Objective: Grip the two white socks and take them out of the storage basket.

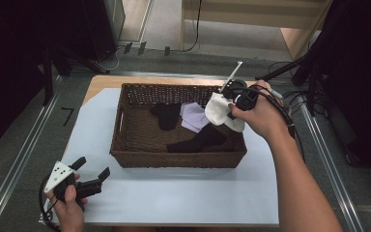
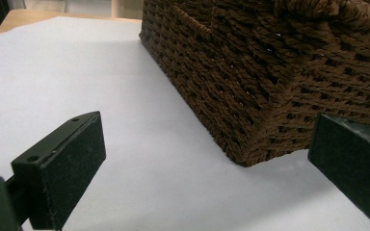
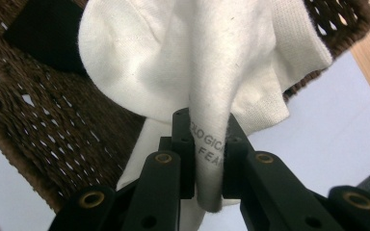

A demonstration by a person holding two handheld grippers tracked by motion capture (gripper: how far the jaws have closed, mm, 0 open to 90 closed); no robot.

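Observation:
A brown wicker basket [image 1: 125,145] stands on a white sheet in the middle of the table. Inside lie two black socks [image 1: 166,115] [image 1: 200,140] and a pale lilac one [image 1: 193,116]. My right gripper [image 1: 229,99] hangs over the basket's right rim, shut on a white sock [image 3: 173,62] that droops from its jaws; grey printed letters run along the pinched fold. My left gripper [image 1: 92,170] rests low at the sheet's front left, open, its jaws wide apart with nothing between them, facing the basket's near corner [image 2: 250,144].
The white sheet [image 1: 183,193] covers most of the wooden table and is bare in front of the basket. Metal rails run along both sides of the table. Cables and dark stands crowd the floor at the back and the right.

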